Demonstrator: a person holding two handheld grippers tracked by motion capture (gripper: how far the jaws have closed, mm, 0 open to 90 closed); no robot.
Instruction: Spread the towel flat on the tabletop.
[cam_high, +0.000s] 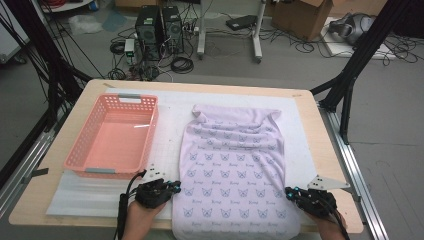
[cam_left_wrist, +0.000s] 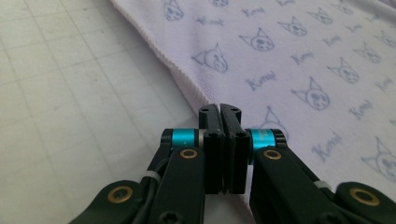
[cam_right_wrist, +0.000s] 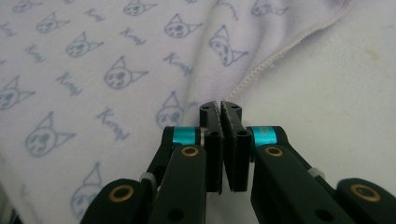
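Note:
A lilac cloth printed with small cat faces lies spread flat on the white mat, its near end at the table's front edge. My left gripper rests at the cloth's left hem near the front. In the left gripper view its jaws are pressed together, tips right at the hem of the cloth. My right gripper sits at the right hem. Its jaws are also together, and a crease in the cloth runs up to the tips. I see no cloth between either pair of pads.
A pink plastic basket with nothing in it stands on the left of the white gridded mat, just beyond my left gripper. The wooden table ends close behind both hands. Cables, computers and boxes lie on the floor beyond.

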